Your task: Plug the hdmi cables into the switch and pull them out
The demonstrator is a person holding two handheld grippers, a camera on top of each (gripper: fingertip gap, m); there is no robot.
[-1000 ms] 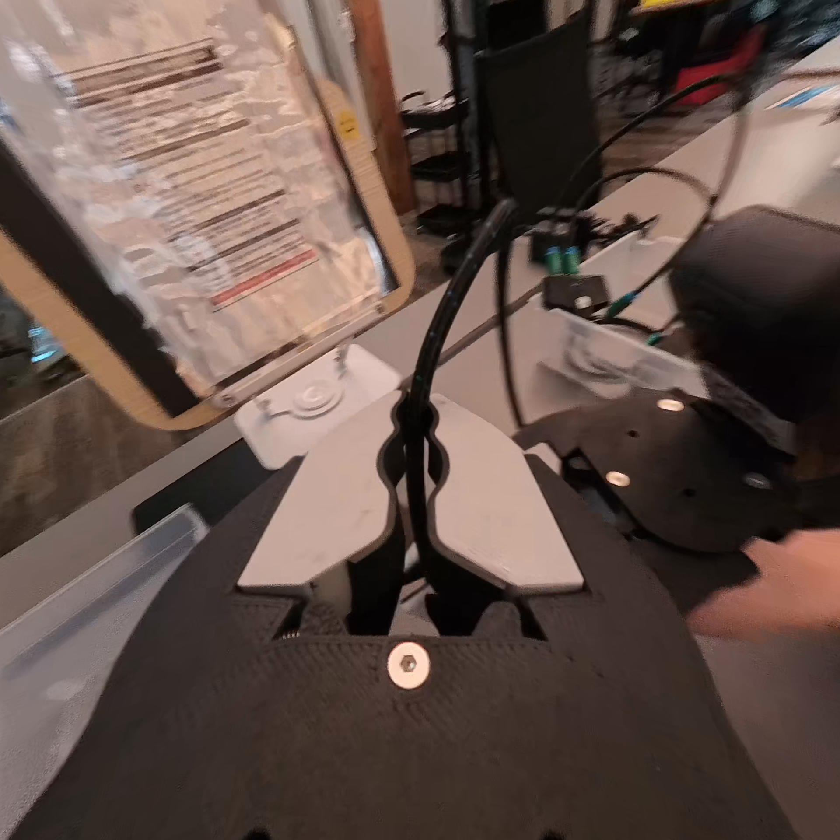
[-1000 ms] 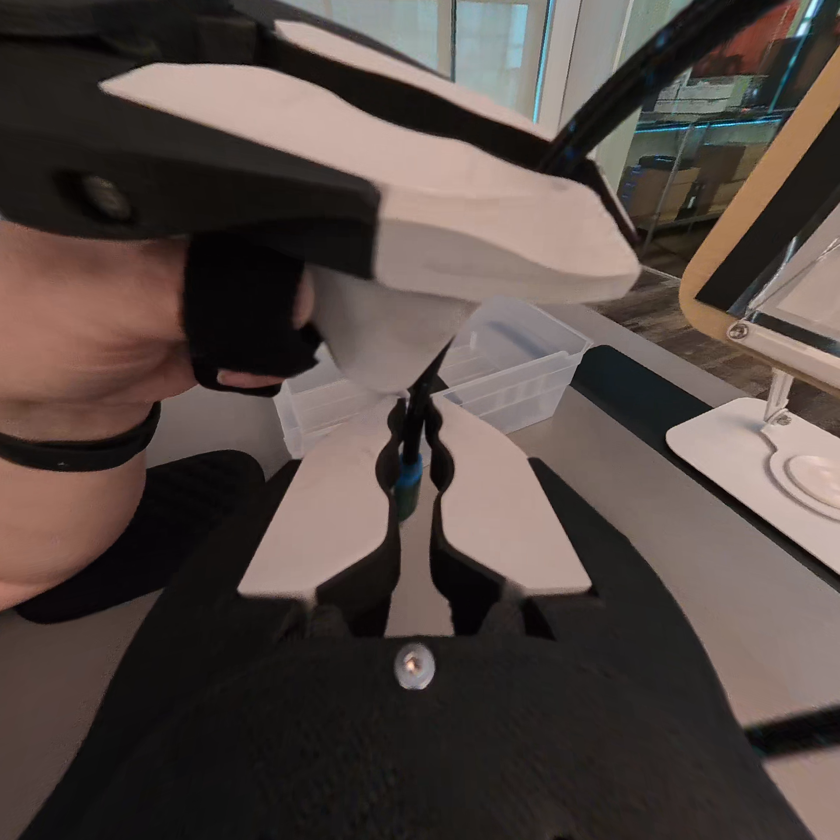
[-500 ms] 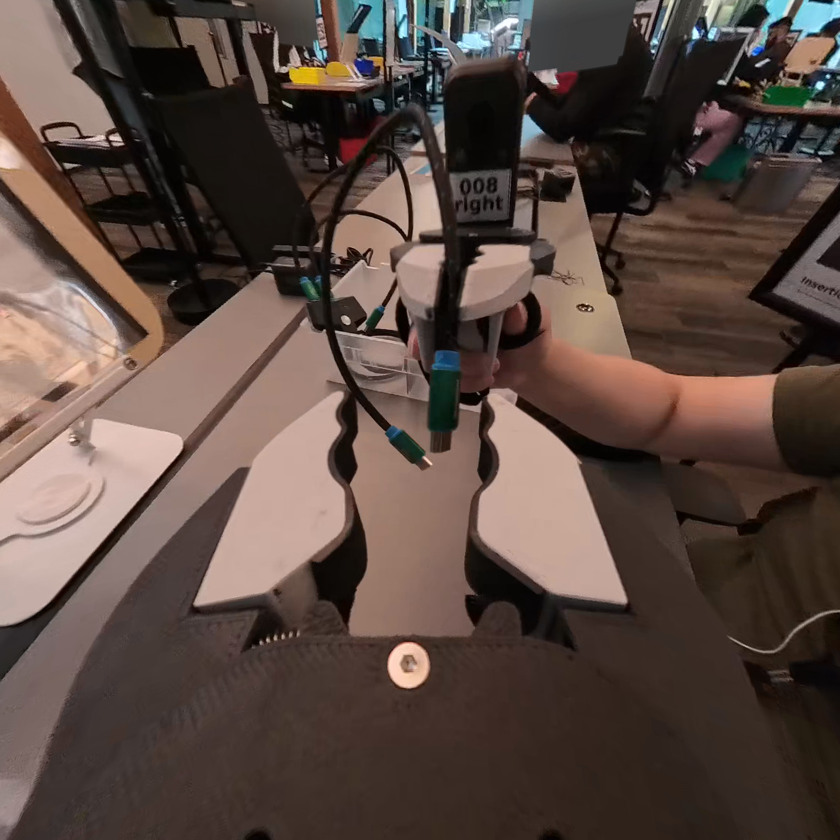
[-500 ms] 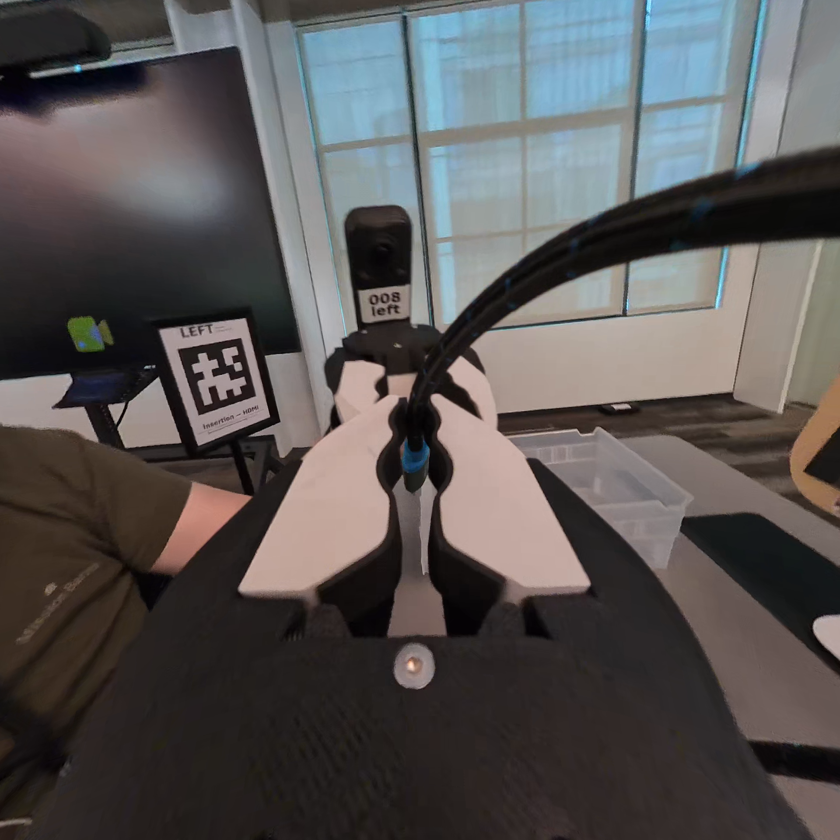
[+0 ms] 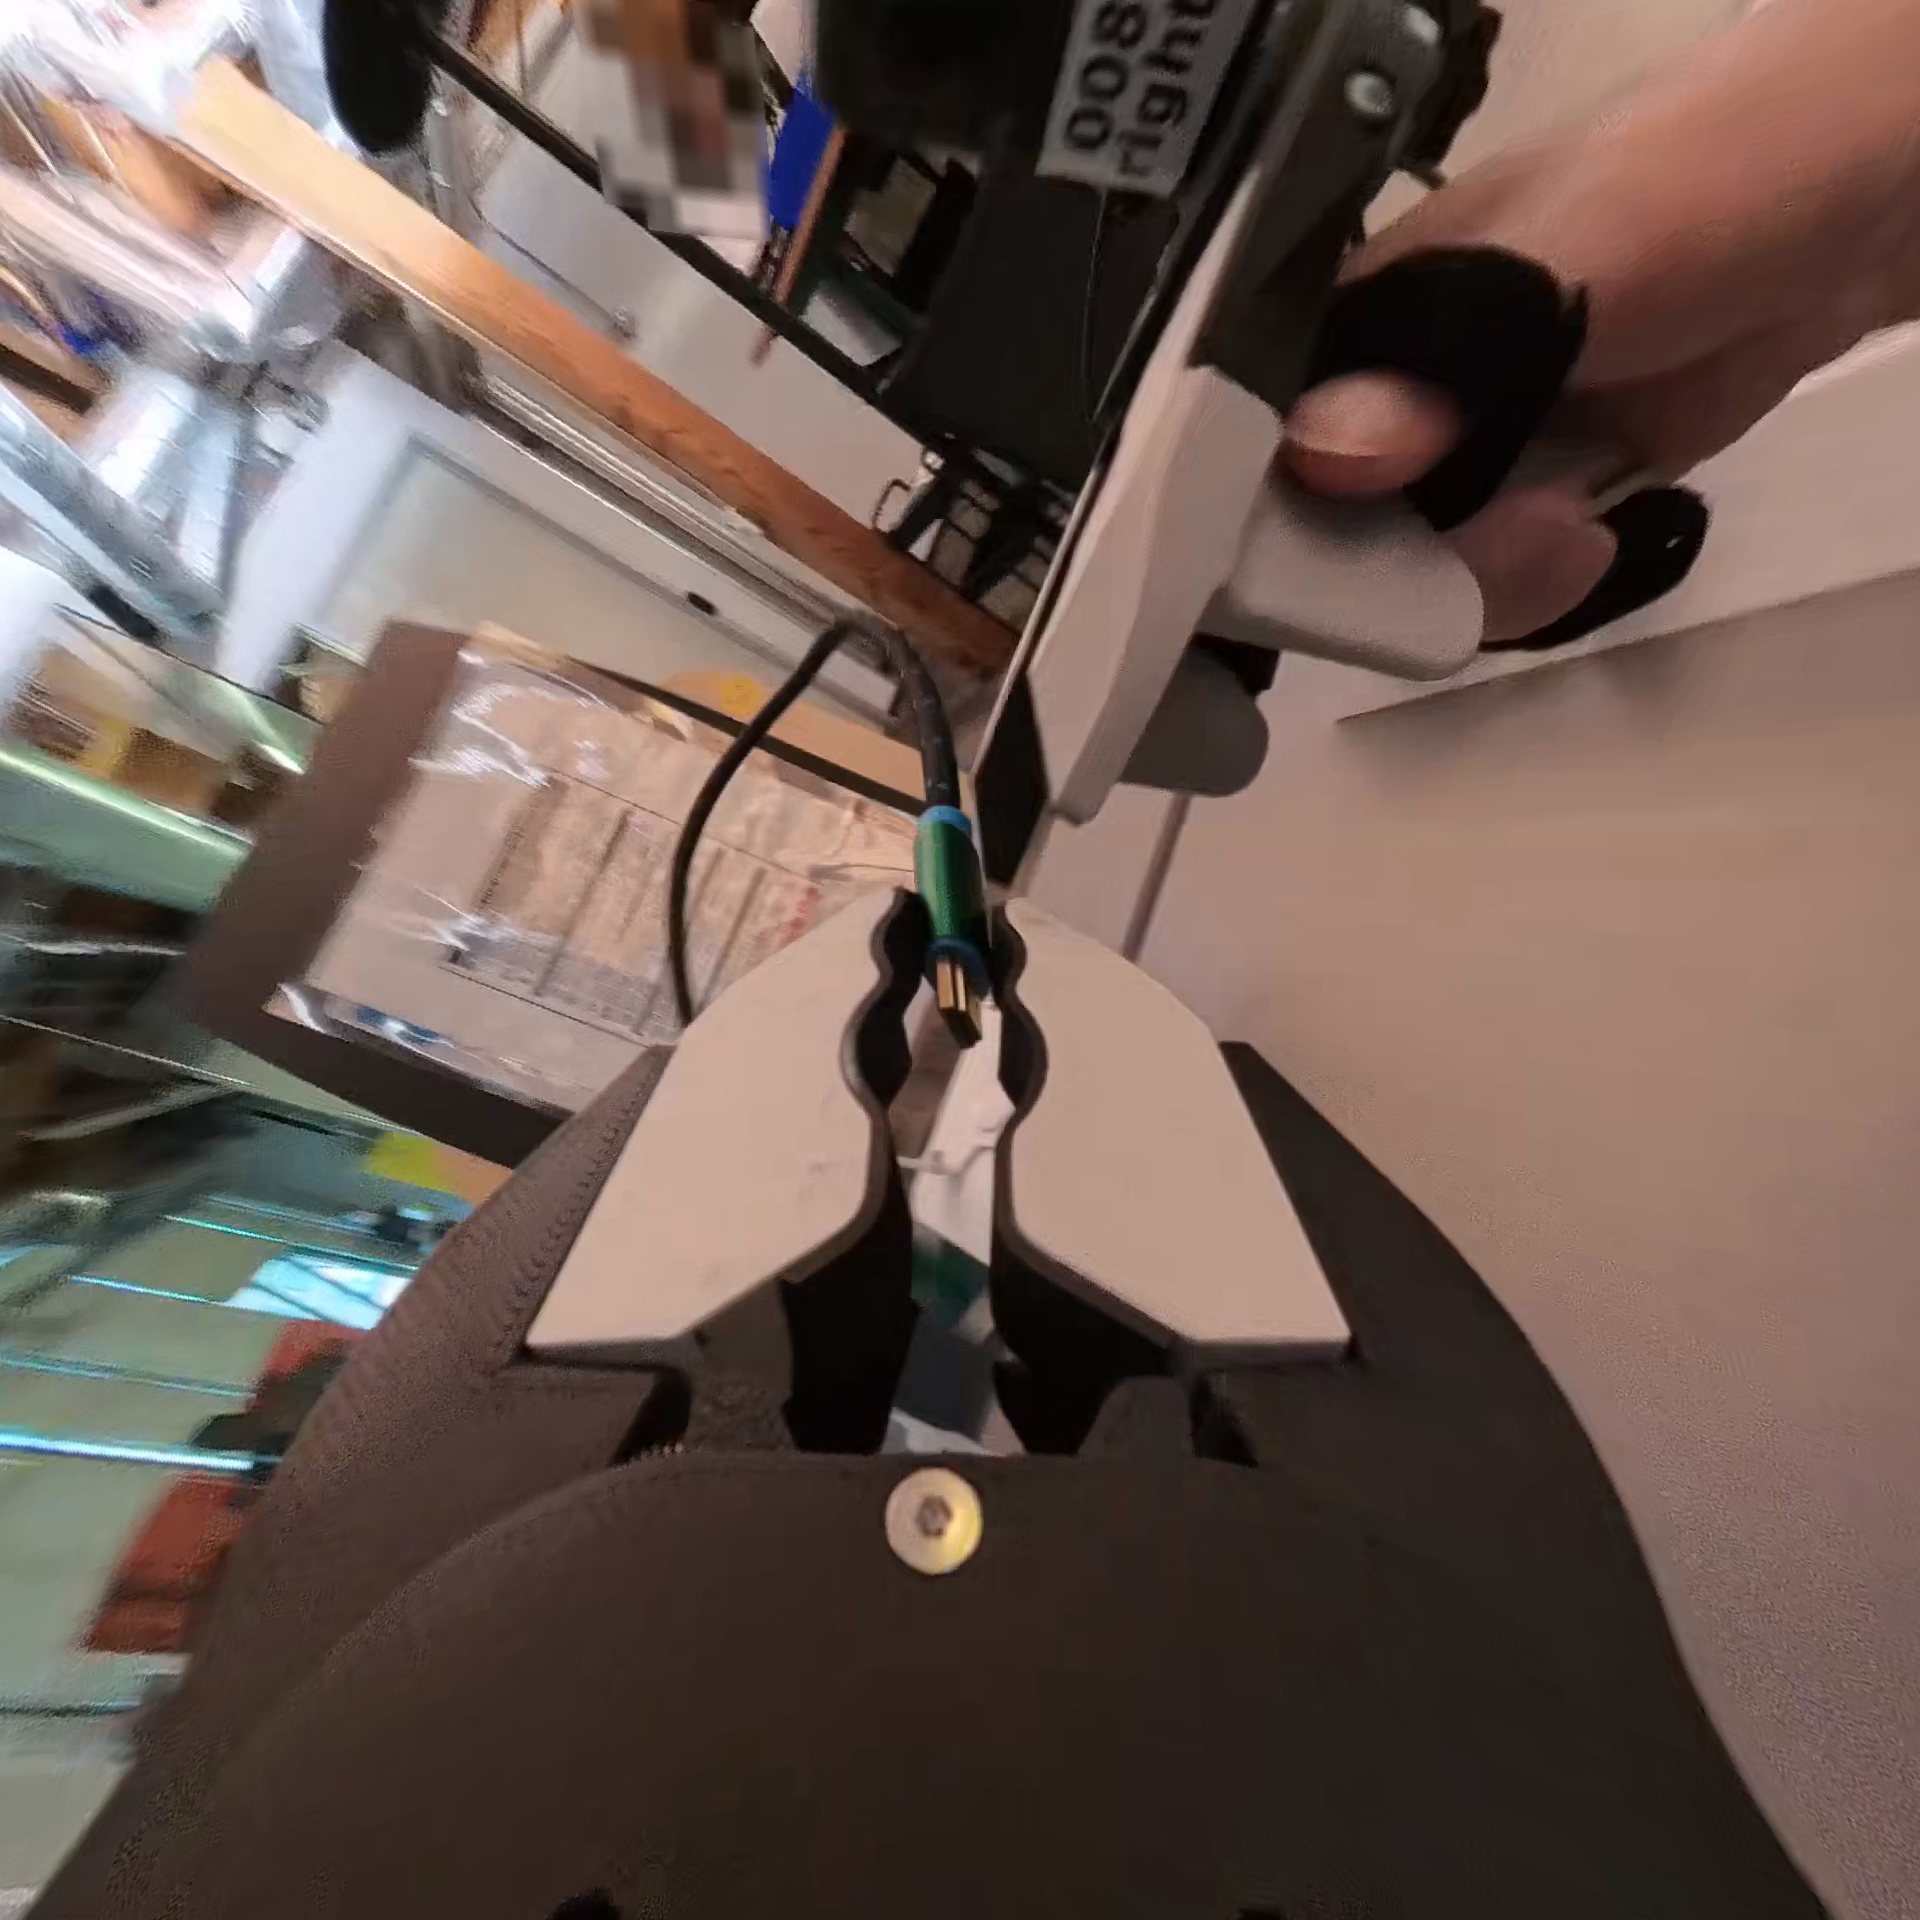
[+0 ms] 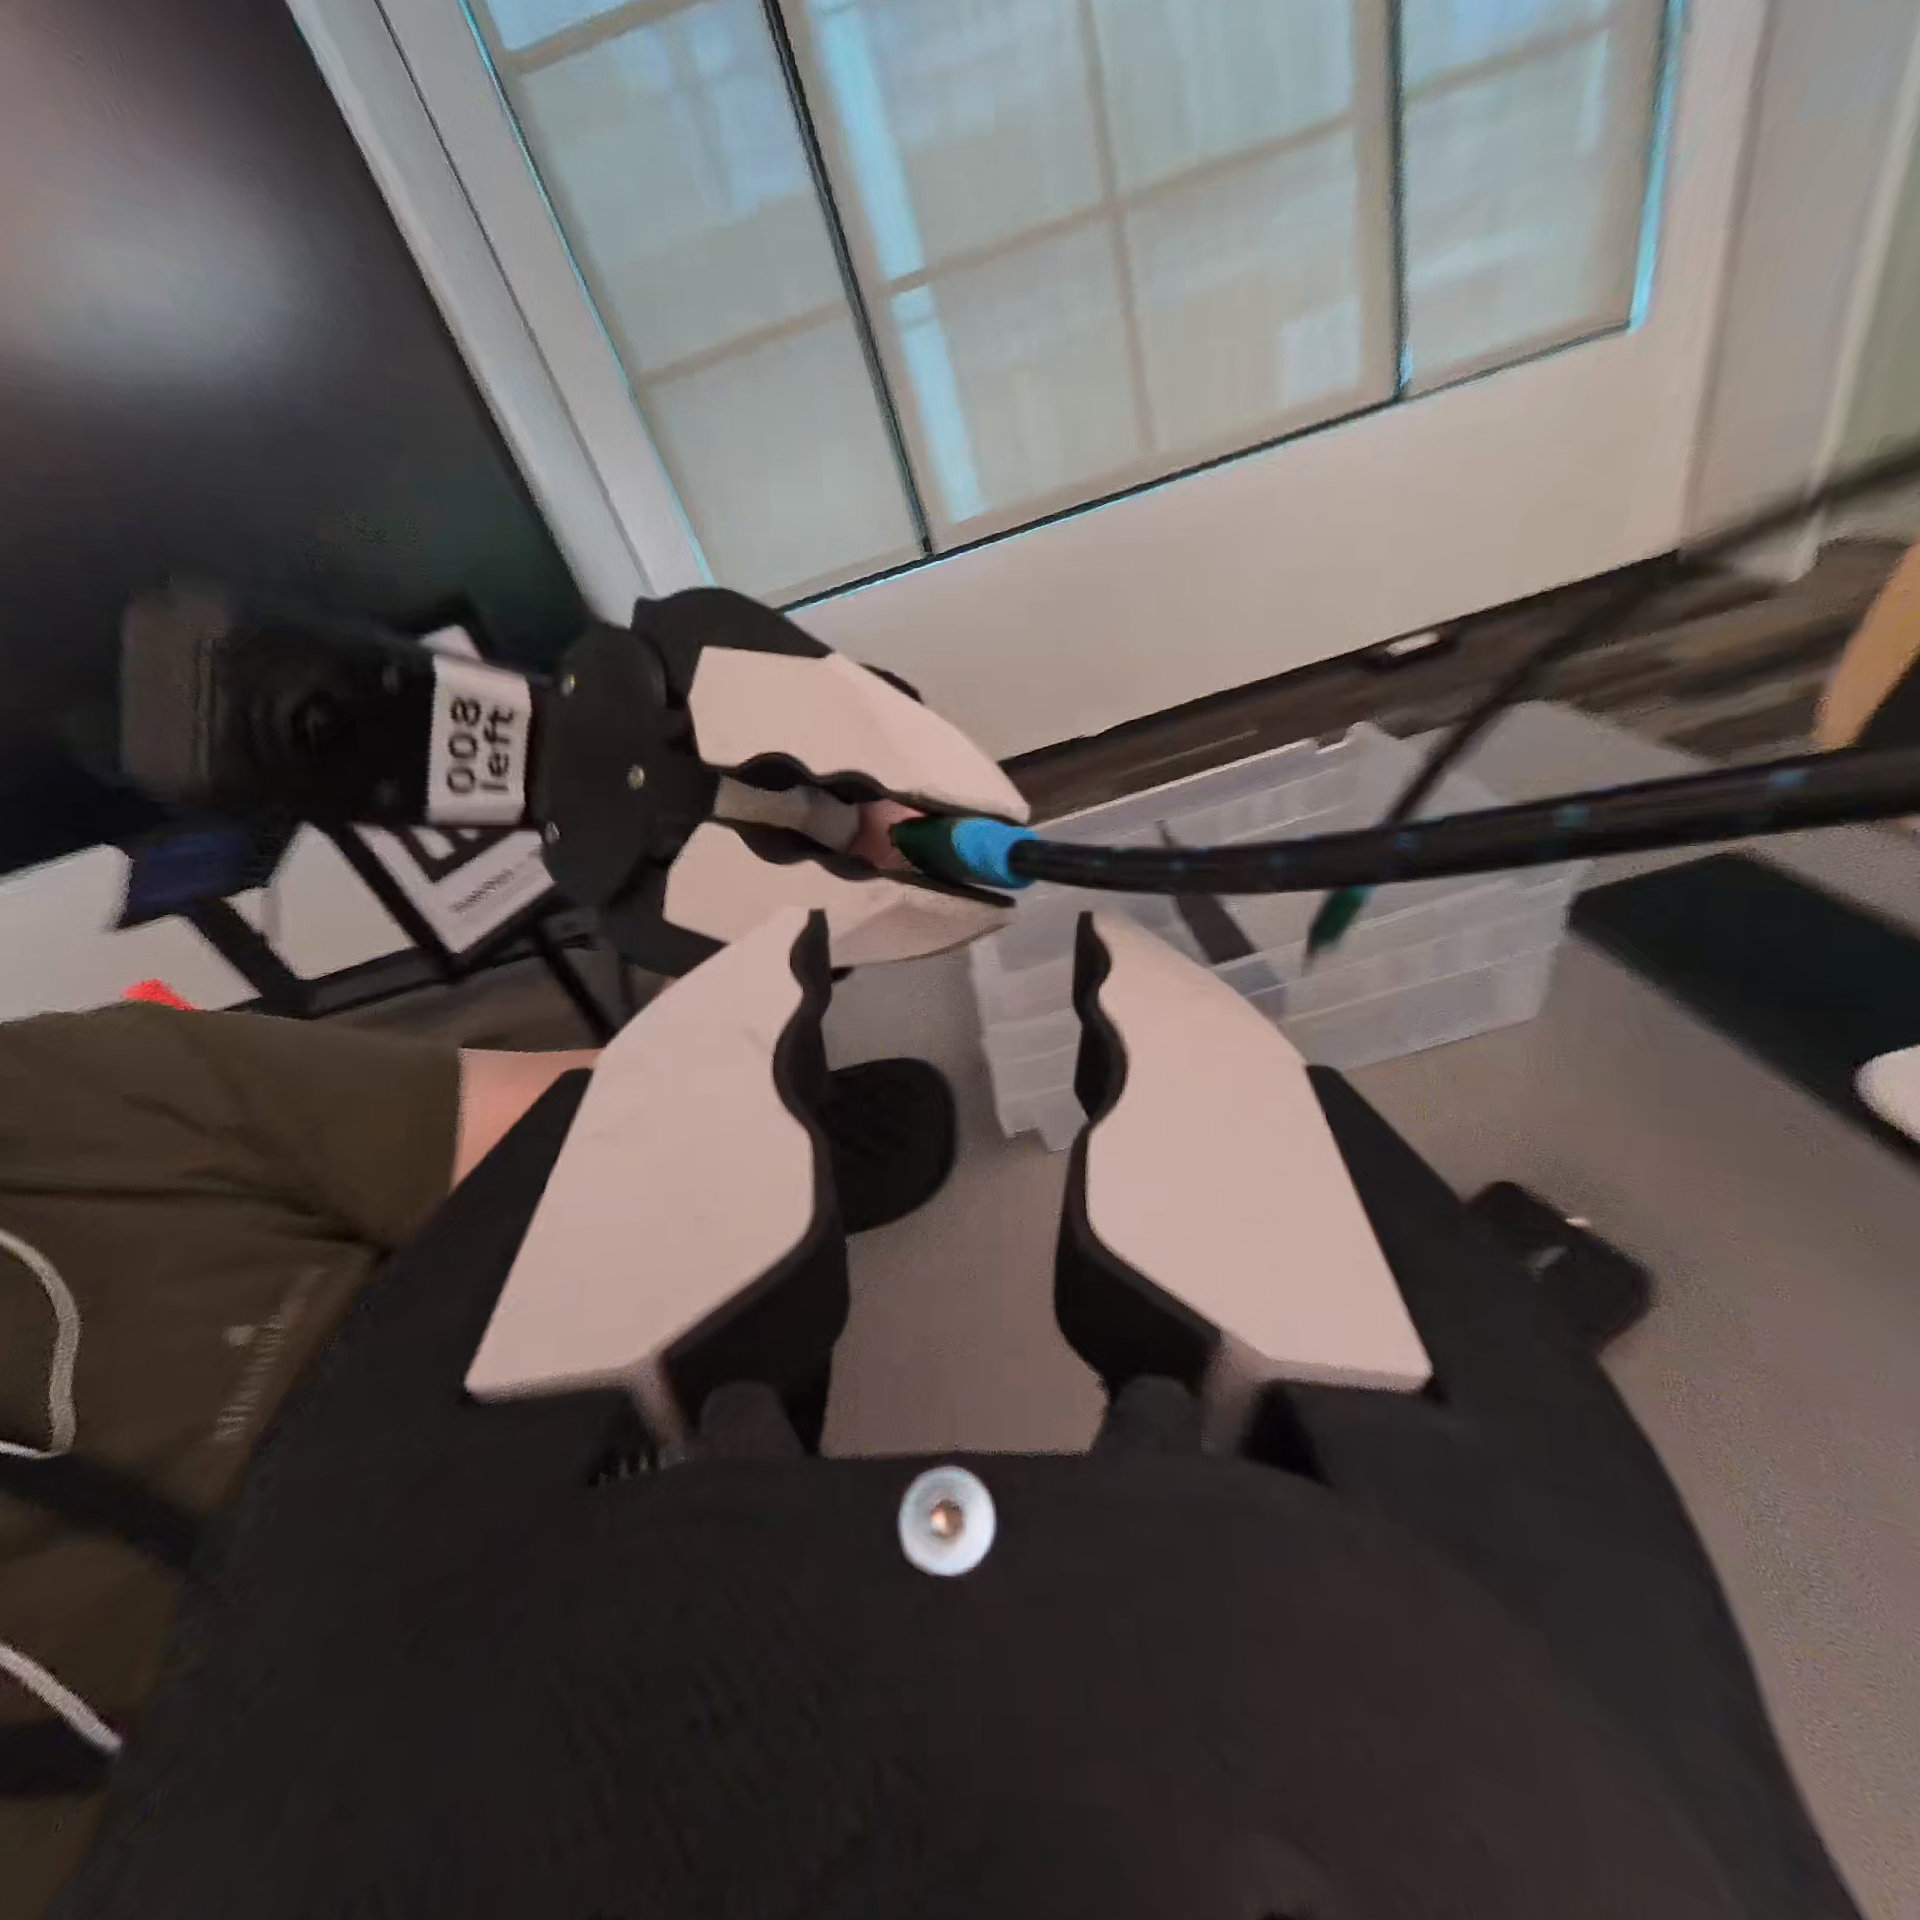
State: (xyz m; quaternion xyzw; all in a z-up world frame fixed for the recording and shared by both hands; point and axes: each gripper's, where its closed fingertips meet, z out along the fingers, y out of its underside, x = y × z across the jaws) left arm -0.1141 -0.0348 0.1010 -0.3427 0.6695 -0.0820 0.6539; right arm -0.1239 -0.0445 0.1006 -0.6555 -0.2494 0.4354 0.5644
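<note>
Between the left gripper [image 5: 951,971] fingertips, the green HDMI plug [image 5: 948,896] is being clamped; right gripper [image 6: 948,940] is being held wide open, empty, just beside it

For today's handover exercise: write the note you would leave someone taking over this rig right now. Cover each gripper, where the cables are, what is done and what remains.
Left gripper: shut on the green plug of the thick black cable; its gold tip points back between the fingers.
Right gripper: open and holding nothing, close beside the left one.
A thinner black cable hangs loose nearby, over the clear plastic bin on the grey table.
Done: the plug appears to have passed to the left gripper.
Left: the switch is not in view now; find it, plug the cables in, then pull them out.
</note>
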